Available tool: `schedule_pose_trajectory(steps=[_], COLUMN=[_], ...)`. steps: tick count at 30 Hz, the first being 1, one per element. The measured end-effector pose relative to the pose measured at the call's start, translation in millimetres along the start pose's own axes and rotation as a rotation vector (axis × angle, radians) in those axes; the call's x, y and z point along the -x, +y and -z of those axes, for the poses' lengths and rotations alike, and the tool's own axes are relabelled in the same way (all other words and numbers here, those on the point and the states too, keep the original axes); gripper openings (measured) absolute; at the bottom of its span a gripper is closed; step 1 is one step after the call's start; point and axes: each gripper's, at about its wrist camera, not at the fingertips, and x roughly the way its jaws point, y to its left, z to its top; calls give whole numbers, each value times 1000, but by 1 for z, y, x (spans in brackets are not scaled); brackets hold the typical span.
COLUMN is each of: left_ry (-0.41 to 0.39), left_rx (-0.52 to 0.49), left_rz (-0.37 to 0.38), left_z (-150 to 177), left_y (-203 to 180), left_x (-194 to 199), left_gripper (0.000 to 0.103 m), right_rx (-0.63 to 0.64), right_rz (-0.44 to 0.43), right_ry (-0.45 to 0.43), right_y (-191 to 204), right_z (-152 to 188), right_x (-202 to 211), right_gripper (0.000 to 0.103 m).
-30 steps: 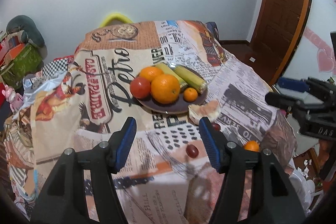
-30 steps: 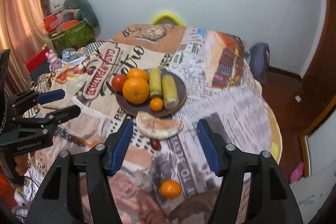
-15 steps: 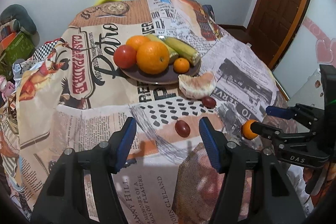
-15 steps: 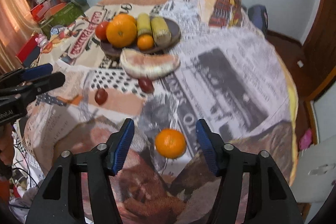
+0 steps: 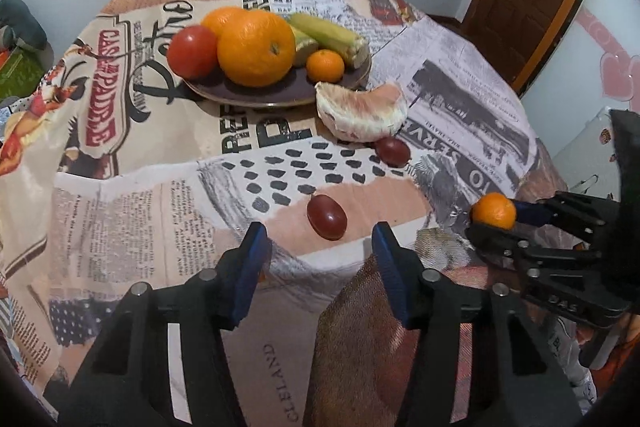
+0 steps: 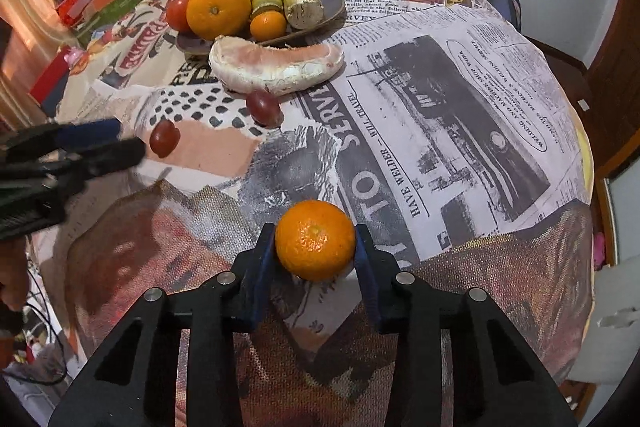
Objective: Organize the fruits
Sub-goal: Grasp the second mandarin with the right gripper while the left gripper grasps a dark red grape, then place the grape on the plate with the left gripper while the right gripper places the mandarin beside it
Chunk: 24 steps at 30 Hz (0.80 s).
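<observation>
Small mandarin (image 6: 315, 239) sat pinched between both pads of the right gripper (image 6: 315, 255), whose jaws had just been closing onto it; it lay on the tablecloth (image 6: 460, 115) near the table's near edge. Left gripper (image 5: 320, 247) hovered with its jaws spread and nothing gripped; they had just narrowed a little, with a red grape (image 5: 326, 217) lying on the cloth just ahead of the gap, untouched.

Loose on the cloth: two red grapes, that one and a second grape (image 5: 393, 151) touching or just beside one peeled pomelo segment (image 5: 362, 115). The segment lay against the near rim of the dark plate (image 5: 256, 95), which sat toward the table's far-left part.

On the plate: one large orange (image 5: 256, 47), a second orange (image 5: 222, 21) mostly hidden behind it, one tomato (image 5: 192, 51) on the left side, one small mandarin on the plate (image 5: 325, 66) at the right front, and two corn cobs (image 5: 332, 37) lying side by side at the back right.

So two mandarins total, one gripped and one plated. Both grapes and the segment were off the plate. The cloth was a newspaper-print collage covering the whole round table.
</observation>
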Motion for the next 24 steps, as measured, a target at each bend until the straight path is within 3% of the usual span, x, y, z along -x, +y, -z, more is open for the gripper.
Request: schedule_pose_trajectory(steps=[3,10,13,24], left_ry=[10,27,20,-51], left_rx=[-1,4,4,21], left_rz=[-14,-18,-11,-26], left_z=[-3,-7,-7,-14], left_y=[-1,-5,-3,21], left_x=[-9,-25,-25,9], left_gripper=[53,35,21,20], right_rx=[-1,9,9,20], right_rz=[-14,-29,-36,-37], right_ry=[-24,-70,-82,-130], right_y=[0,3,5,9], right_z=[-5,-17,-20,-36], right_x=[4,13,16,27], right_gripper=[34,34,35,34])
